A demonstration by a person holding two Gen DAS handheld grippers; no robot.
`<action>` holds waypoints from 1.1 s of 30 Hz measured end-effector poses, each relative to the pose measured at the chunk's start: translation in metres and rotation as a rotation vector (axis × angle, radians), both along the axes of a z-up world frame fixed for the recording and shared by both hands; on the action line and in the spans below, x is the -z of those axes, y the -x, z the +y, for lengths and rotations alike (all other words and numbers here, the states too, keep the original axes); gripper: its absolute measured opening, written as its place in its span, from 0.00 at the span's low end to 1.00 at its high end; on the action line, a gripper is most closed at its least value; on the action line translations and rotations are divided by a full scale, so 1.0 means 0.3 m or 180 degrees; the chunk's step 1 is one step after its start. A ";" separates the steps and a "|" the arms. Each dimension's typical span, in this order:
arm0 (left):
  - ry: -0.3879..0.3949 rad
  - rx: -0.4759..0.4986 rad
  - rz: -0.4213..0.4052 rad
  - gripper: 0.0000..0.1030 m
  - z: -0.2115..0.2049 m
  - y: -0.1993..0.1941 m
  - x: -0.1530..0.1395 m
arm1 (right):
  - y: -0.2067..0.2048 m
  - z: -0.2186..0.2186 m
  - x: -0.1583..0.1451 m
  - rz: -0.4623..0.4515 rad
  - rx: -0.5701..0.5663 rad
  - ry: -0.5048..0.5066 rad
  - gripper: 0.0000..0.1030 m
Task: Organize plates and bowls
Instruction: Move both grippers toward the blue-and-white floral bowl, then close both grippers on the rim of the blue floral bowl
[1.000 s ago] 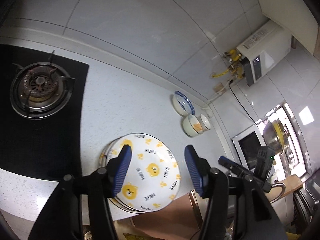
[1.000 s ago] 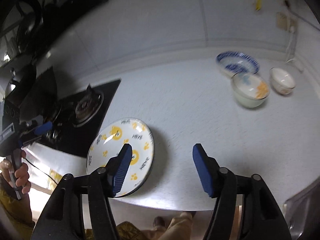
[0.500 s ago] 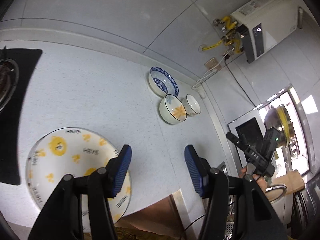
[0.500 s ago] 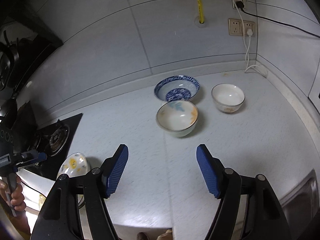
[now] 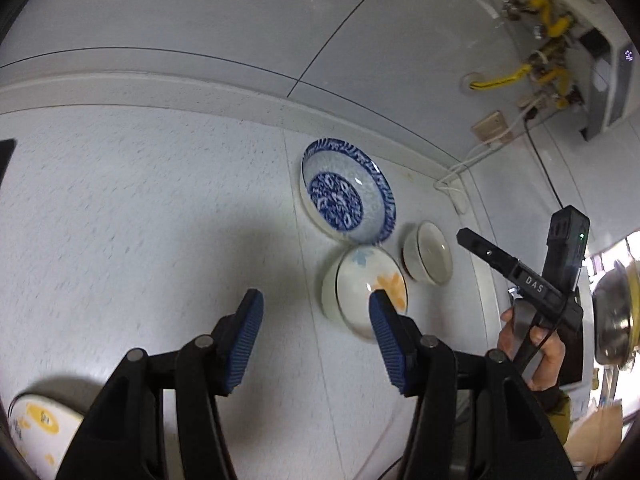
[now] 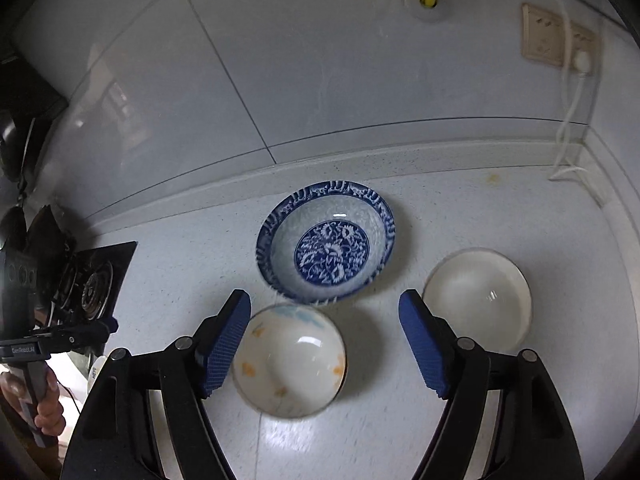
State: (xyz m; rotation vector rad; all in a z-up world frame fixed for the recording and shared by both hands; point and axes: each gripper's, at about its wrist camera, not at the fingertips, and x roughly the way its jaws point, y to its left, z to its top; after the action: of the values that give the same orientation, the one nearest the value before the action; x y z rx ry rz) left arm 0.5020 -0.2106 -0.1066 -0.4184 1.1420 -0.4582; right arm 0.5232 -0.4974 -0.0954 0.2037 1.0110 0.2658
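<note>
Right wrist view looks down on three bowls on the counter (image 6: 400, 420): blue patterned bowl (image 6: 326, 242), orange-flecked bowl (image 6: 290, 360) just before it, plain white bowl (image 6: 478, 300) beside. The right gripper (image 6: 324, 344) is opening, empty, above the flecked bowl. The left gripper (image 5: 314, 336) stands part open, empty. Glazed ceramic: stiff, slick, breakable, probably light; pinch the rim.
</note>
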 end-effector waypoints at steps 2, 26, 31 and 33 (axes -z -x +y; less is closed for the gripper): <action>-0.0089 -0.0019 0.0038 0.52 -0.058 -0.104 0.039 | -0.084 -0.018 0.039 0.0090 -0.0001 -0.0055 0.70; -0.0057 -0.0131 0.0691 0.14 -0.294 -0.583 0.492 | -0.409 -0.018 0.367 0.0864 -0.0036 0.0305 0.45; 0.0017 -0.0093 0.0653 0.11 -0.298 -0.576 0.508 | -0.422 -0.005 0.381 0.0856 -0.0109 0.0462 0.33; 0.0049 -0.0082 0.0648 0.10 -0.303 -0.566 0.510 | -0.423 0.004 0.383 0.0848 -0.0131 0.0515 0.29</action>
State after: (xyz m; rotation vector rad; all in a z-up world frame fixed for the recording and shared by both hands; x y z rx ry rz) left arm 0.6719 -0.3014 -0.2596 -0.5010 1.3288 -0.4086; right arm 0.6501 -0.4960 -0.2105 0.0719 1.2962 0.1959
